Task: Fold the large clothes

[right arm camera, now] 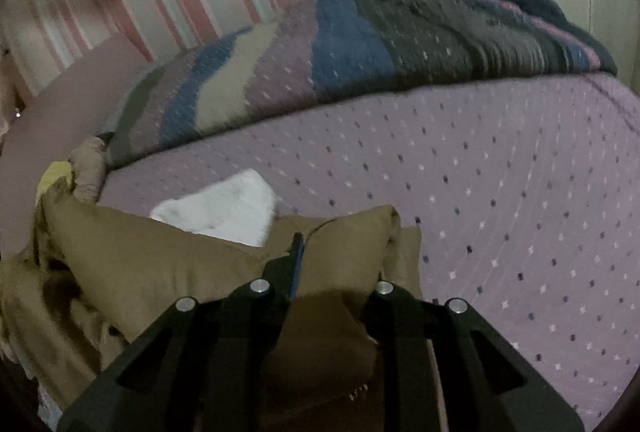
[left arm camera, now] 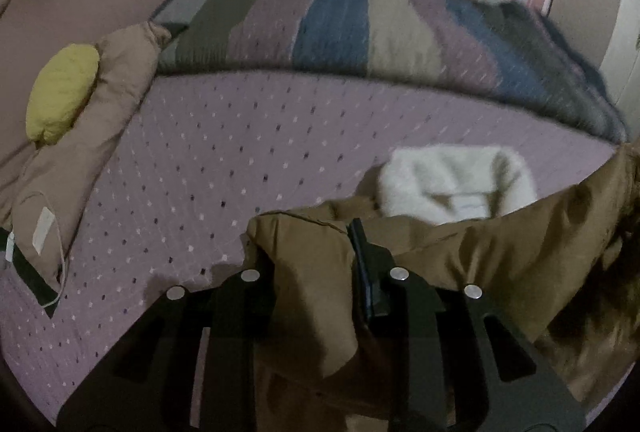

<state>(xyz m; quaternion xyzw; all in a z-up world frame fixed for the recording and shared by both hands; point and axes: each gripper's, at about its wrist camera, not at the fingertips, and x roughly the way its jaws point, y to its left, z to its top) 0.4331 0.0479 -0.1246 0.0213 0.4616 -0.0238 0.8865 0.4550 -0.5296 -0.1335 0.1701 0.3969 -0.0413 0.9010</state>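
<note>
The brown coat (left arm camera: 460,252) looks thick, soft and probably heavy; both the left gripper (left arm camera: 316,256) and right gripper (right arm camera: 340,252) pinch its edge, a sound hold.

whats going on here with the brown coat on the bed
A person is folding a brown coat with a white fleecy lining on a lilac dotted bedspread. The left tool and the right tool each pinch a bunch of its fabric. A striped blanket lies behind, and a tan garment lies off to the side.
</note>
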